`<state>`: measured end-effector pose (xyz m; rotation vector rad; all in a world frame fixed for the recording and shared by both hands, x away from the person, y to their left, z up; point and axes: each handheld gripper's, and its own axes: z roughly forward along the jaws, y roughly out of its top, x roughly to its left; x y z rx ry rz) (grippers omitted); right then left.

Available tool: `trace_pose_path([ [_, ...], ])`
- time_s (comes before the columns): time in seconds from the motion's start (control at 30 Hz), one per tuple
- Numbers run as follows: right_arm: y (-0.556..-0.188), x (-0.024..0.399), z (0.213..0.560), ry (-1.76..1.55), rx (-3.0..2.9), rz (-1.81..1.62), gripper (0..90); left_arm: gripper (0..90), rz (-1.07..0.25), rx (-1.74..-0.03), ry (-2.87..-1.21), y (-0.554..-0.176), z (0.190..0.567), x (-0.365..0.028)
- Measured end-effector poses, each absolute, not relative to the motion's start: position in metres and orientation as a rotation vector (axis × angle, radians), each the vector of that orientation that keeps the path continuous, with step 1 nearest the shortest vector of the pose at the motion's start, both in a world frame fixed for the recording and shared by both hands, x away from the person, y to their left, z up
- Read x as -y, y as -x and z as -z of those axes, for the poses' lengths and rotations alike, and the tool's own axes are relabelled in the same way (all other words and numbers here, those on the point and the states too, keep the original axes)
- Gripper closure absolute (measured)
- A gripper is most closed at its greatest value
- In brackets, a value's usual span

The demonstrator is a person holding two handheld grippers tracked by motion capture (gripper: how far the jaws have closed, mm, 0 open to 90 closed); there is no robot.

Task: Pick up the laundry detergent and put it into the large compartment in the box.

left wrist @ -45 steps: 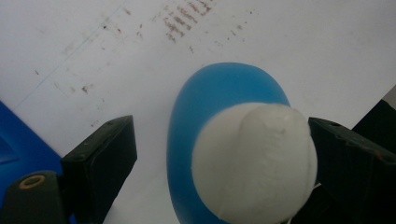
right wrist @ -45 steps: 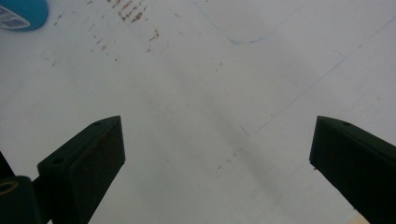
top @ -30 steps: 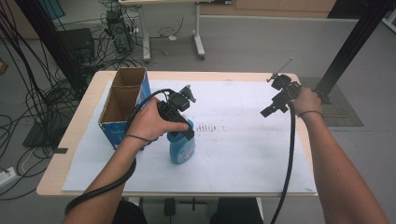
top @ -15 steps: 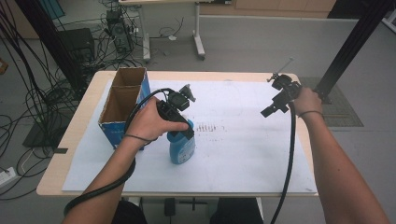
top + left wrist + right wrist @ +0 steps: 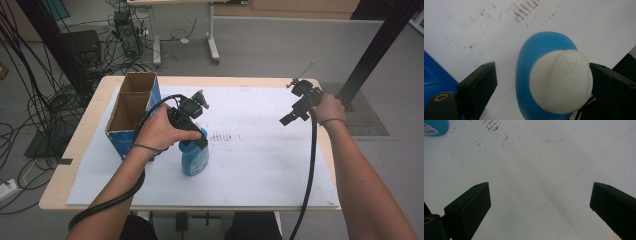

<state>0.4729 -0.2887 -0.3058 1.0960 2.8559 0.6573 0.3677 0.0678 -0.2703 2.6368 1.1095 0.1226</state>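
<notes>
A blue bottle point(image 5: 195, 157) with a white cap point(image 5: 560, 81) stands upright on the white paper, left of the middle. My left gripper point(image 5: 196, 139) comes down over its top, held in a hand. In the left gripper view its jaws stand open on either side of the cap: the right jaw touches the cap, while the left jaw is well clear of it. My right gripper point(image 5: 289, 118) hangs open above the paper at the table's right side, far from the bottle. Nothing sits between its wide-spread jaws, and the bottle point(image 5: 435, 126) appears at the top left corner.
An open blue cardboard box point(image 5: 132, 107) with two compartments stands at the table's left, close beside the bottle and my left hand. White paper point(image 5: 260, 165) with small brown marks covers most of the wooden table point(image 5: 75, 155). Cables trail from both grippers toward the front edge.
</notes>
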Motion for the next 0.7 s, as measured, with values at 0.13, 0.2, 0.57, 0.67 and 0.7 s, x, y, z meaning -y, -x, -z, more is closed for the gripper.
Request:
trace_pose_path([
  [0.13, -0.4732, 0.2894, 0.3062, -1.099, -2.856, -0.658, 3.1, 10.7, -0.122, -1.106, -2.638, -0.3676, 0.2703, -0.0677],
  [0.2, -0.4735, 0.2896, 0.3063, -1.092, -2.858, -0.653, 3.2, 10.6, -0.121, -1.108, -2.639, -0.3678, 0.2703, -0.0679],
  [0.57, -0.4732, 0.2895, 0.3073, -1.104, -2.856, -0.662, 3.2, 10.7, -0.125, -1.113, -2.636, -0.3669, 0.2698, -0.0687],
  [0.67, -0.4730, 0.2890, 0.3068, -1.098, -2.858, -0.660, 3.1, 10.7, -0.124, -1.109, -2.638, -0.3666, 0.2697, -0.0684],
  [0.7, -0.4729, 0.2887, 0.3065, -1.097, -2.859, -0.656, 3.2, 10.6, -0.124, -1.109, -2.637, -0.3667, 0.2698, -0.0683],
])
